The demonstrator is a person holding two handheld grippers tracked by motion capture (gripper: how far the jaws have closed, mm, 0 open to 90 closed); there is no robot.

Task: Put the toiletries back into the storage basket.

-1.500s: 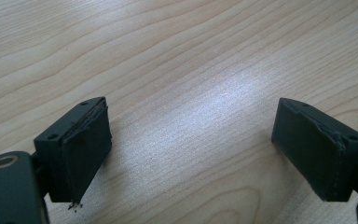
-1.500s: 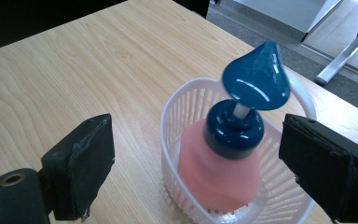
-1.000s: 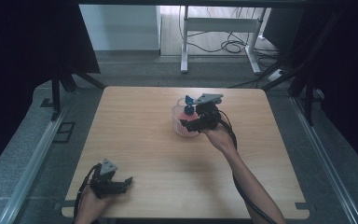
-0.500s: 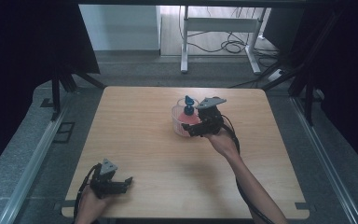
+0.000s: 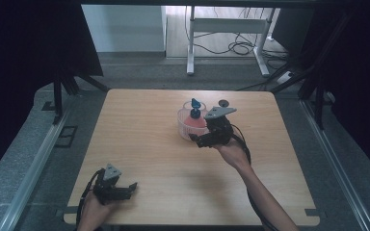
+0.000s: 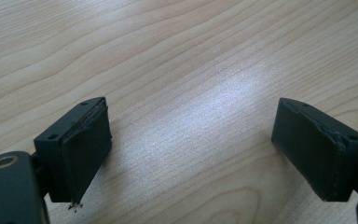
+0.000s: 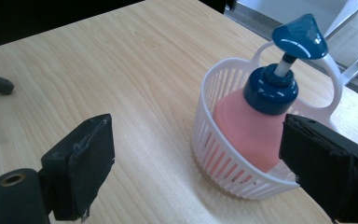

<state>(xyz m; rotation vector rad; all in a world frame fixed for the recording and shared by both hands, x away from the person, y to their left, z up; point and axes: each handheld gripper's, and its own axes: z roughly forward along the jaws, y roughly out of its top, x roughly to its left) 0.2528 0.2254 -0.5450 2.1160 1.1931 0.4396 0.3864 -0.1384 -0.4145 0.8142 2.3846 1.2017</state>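
Item: we log a pink pump bottle with a dark blue cap and nozzle, standing upright inside a white slatted plastic basket on the light wooden table.
Right gripper: jaws spread, nothing between them; it sits just beside the basket.
Change: a second ago we see this gripper over the basket; it now lies nearer the person, off the bottle.
Meaning: we judge the bottle placed and let go.
Left gripper: jaws spread and empty, unmoved at the table's near edge.
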